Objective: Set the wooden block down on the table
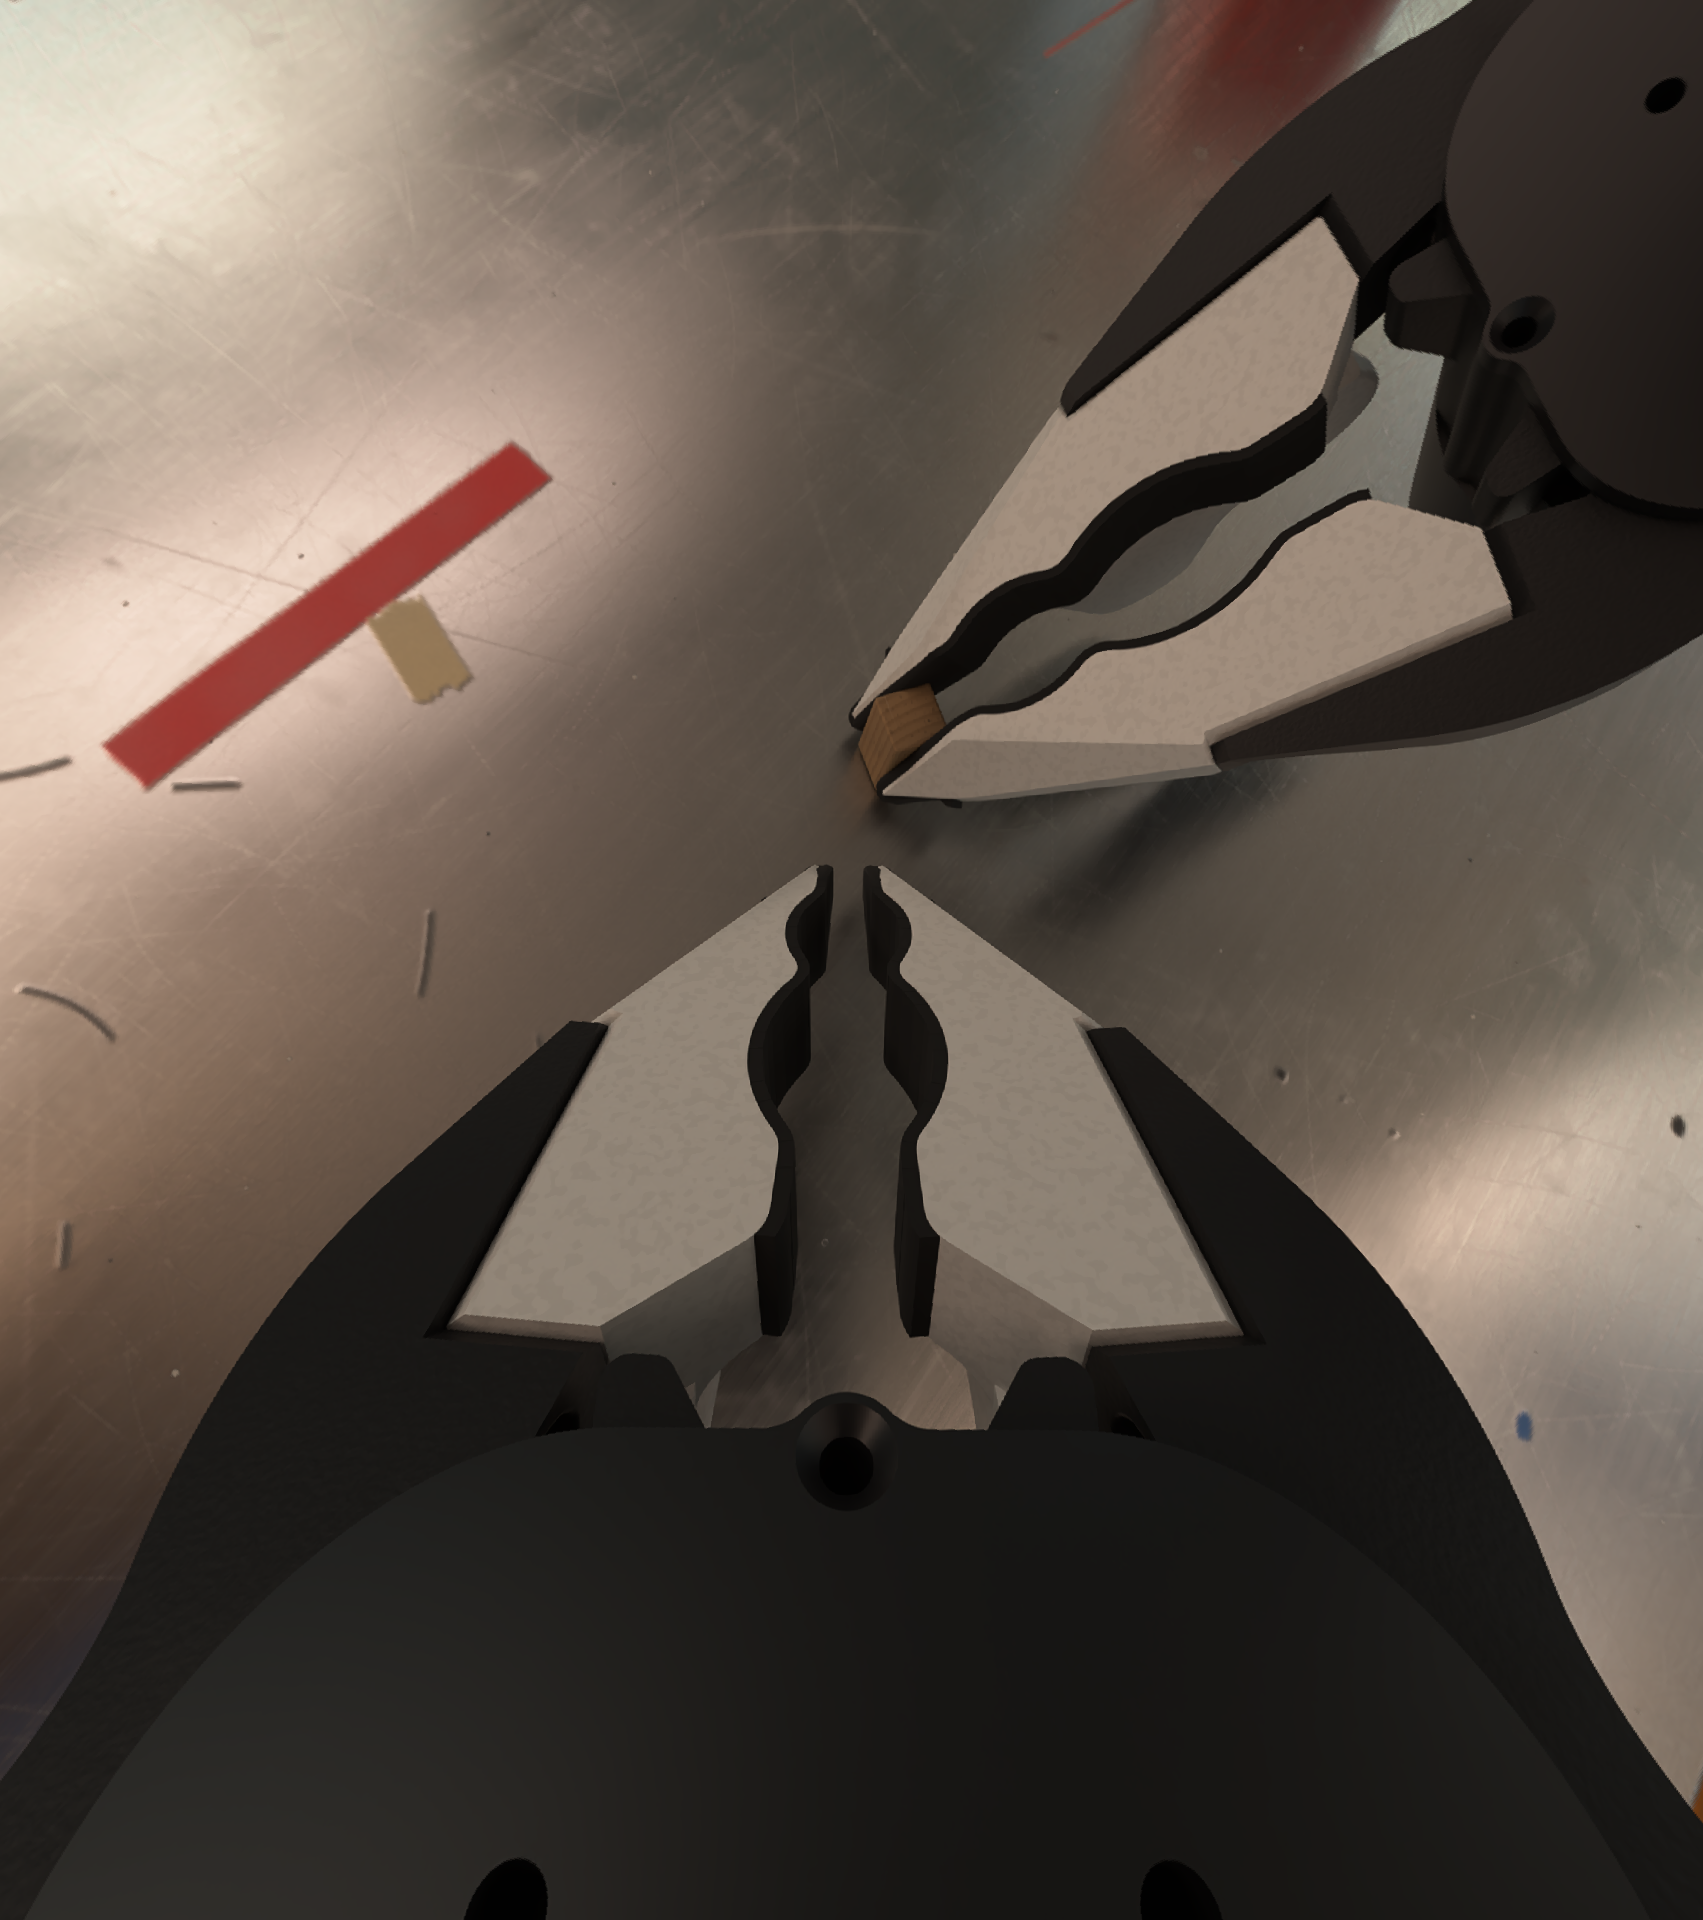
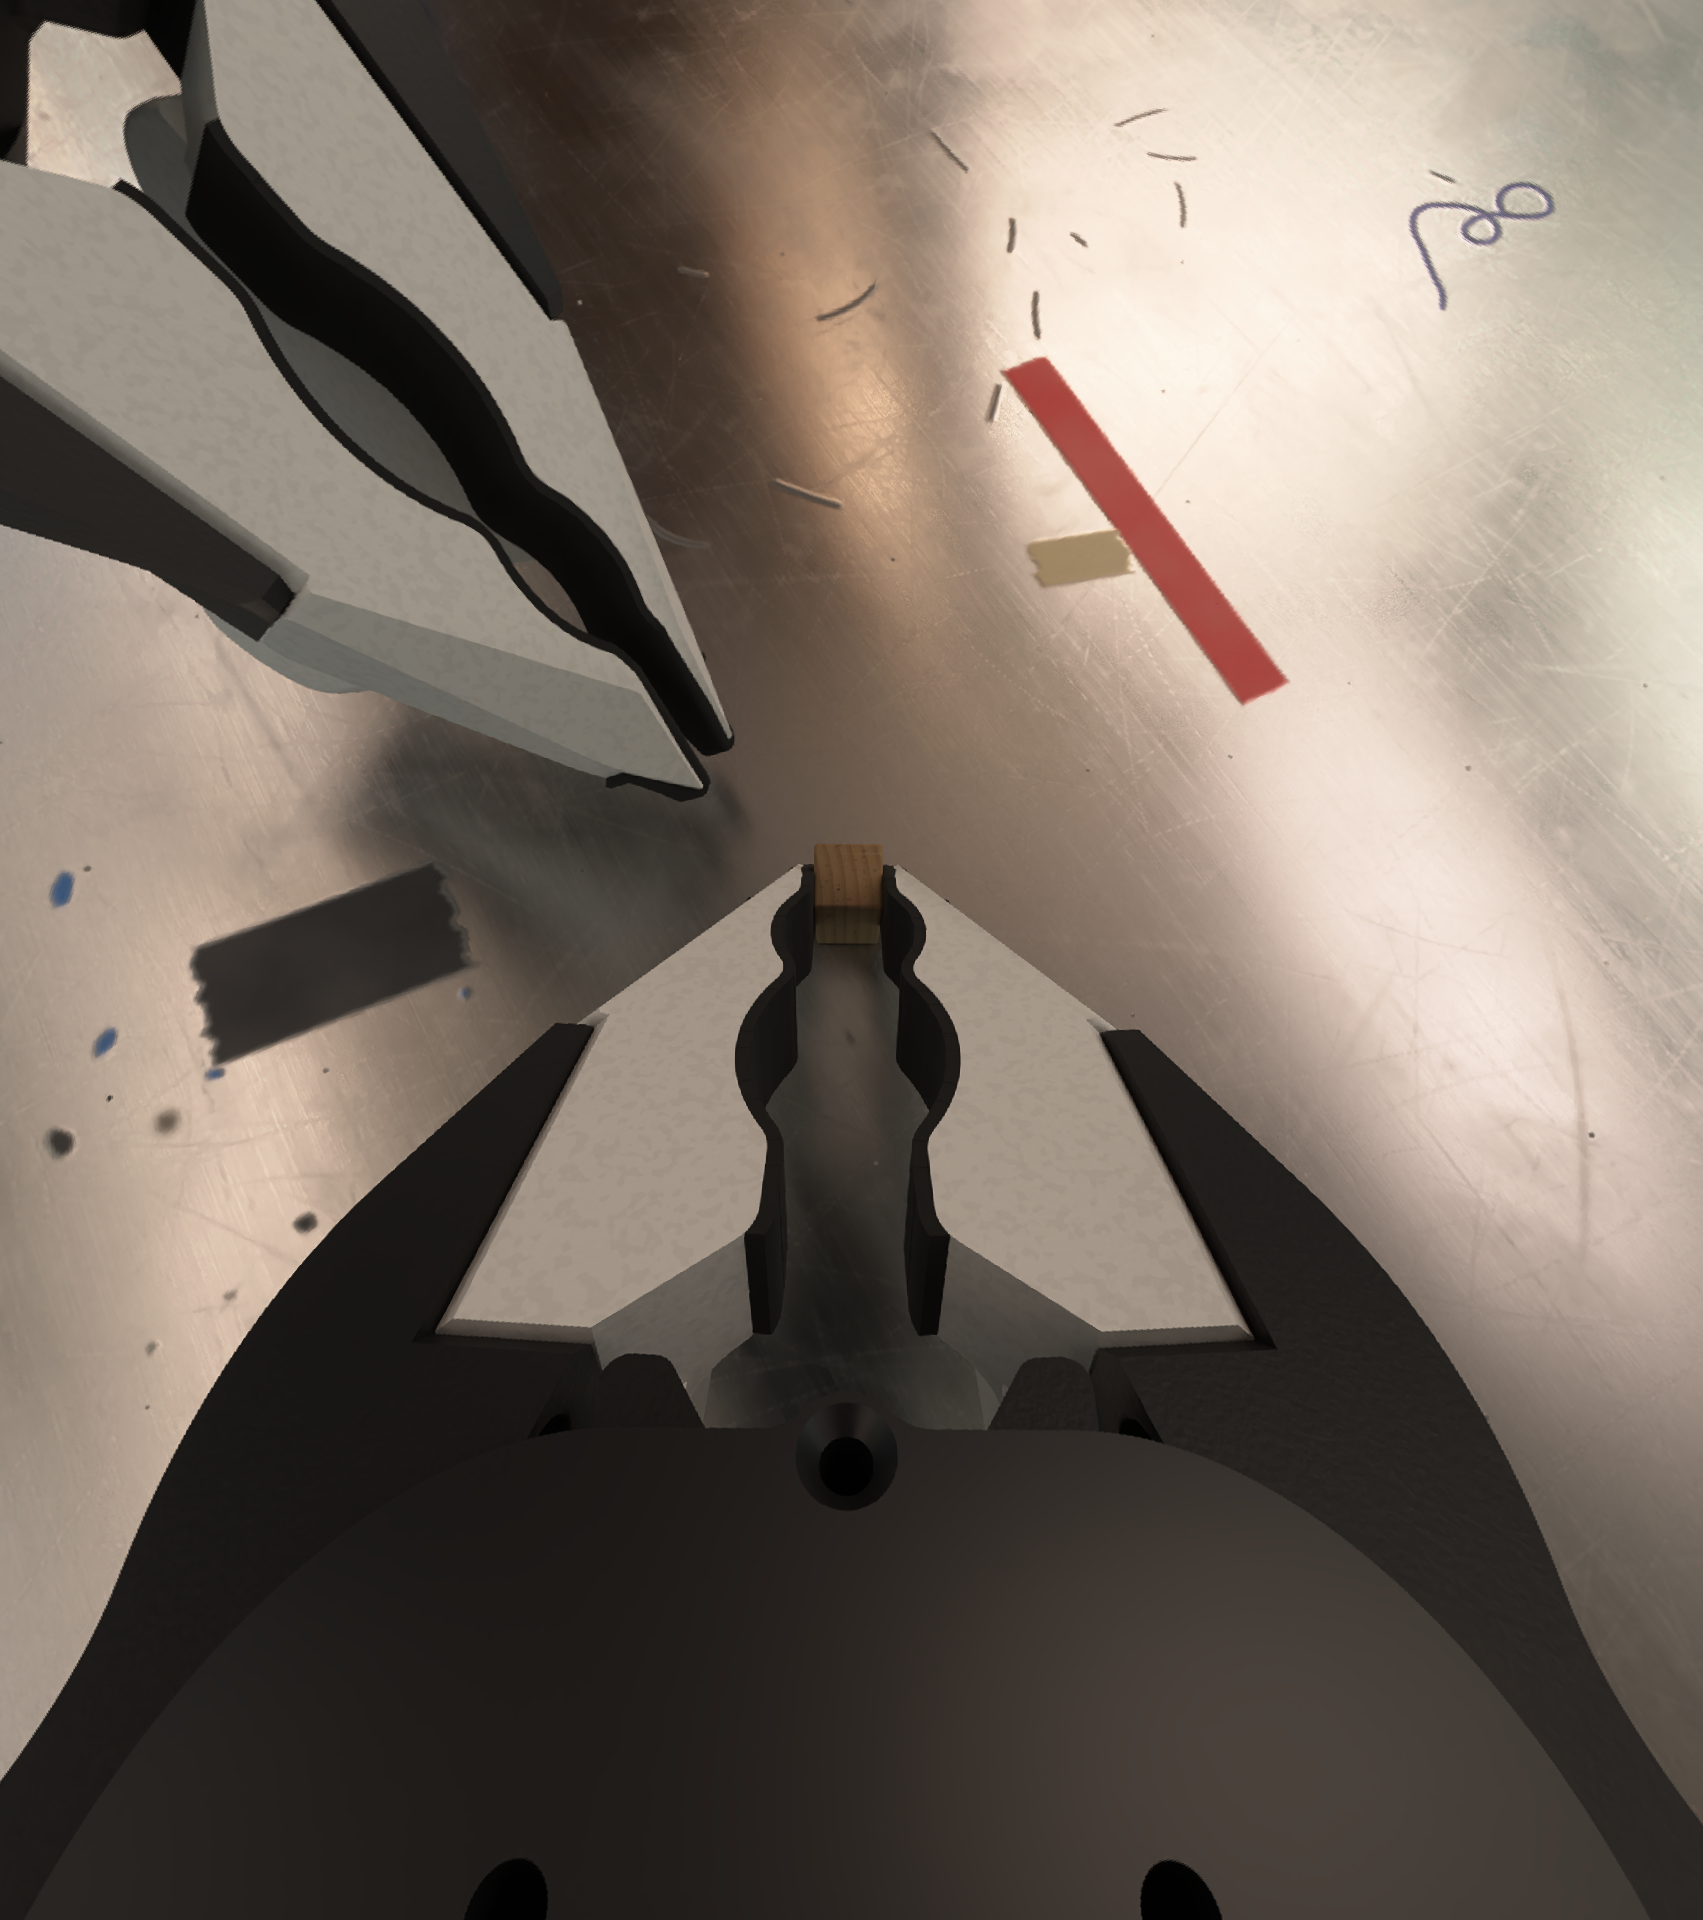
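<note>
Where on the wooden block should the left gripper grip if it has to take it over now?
Probably the free end of the wooden block that pokes past the right gripper, whose tips already pinch its two side faces. The left gripper, nearly shut and empty, would need to open and close across the exposed faces; the block is small, so room is tight.

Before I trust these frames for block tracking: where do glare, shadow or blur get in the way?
Left wrist view: broad glare washes the metal table at upper left; the wooden block is sharp, with a shadow at its base. Right wrist view: glare streaks the right side; the black tape is blurred; the block is crisp.
</note>
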Controlling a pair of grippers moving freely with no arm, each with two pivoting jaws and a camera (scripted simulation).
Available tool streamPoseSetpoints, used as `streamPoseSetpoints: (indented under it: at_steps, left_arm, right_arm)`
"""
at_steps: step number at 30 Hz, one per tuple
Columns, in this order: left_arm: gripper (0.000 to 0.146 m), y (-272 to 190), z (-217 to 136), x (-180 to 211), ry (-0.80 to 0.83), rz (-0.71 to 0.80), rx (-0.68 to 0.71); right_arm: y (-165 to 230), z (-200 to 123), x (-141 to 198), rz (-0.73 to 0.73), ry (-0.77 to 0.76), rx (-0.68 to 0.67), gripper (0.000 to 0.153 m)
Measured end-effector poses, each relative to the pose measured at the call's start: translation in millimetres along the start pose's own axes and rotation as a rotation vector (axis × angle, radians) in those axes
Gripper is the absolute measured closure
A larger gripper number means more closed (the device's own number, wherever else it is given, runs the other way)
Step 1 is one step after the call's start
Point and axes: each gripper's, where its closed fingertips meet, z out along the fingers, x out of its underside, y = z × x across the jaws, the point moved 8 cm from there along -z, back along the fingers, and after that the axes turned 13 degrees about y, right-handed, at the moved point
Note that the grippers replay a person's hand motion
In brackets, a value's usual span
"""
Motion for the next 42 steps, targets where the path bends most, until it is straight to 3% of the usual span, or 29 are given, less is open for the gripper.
streamPoseSetpoints:
  at_steps: [11,20,29,36,42]
  left_arm:
    - [0.141,-0.2,5.6,3.1,0.057,0.013,0.012]
    - [0.141,2.9,1.9,2.5,0.058,0.007,0.004]
    - [0.140,2.4,3.4,3.4,0.076,0.014,0.003]
    - [0.140,-0.6,1.1,0.7,0.081,0.046,-0.011]
    - [0.140,-0.9,1.0,0.1,0.085,0.164,0.011]
  right_arm:
    - [3.1,0.8,-1.2,0.040,0.001,0.020,0.141]
    - [-6.2,-3.9,2.8,0.039,0.007,-0.054,0.134]
    - [-18.0,-10.9,1.8,-0.088,-0.011,-0.058,0.132]
    - [-27.8,-17.2,-1.6,-0.233,-0.055,-0.146,0.128]
    - [-29.6,-19.5,1.0,-0.291,-0.028,-0.187,0.128]
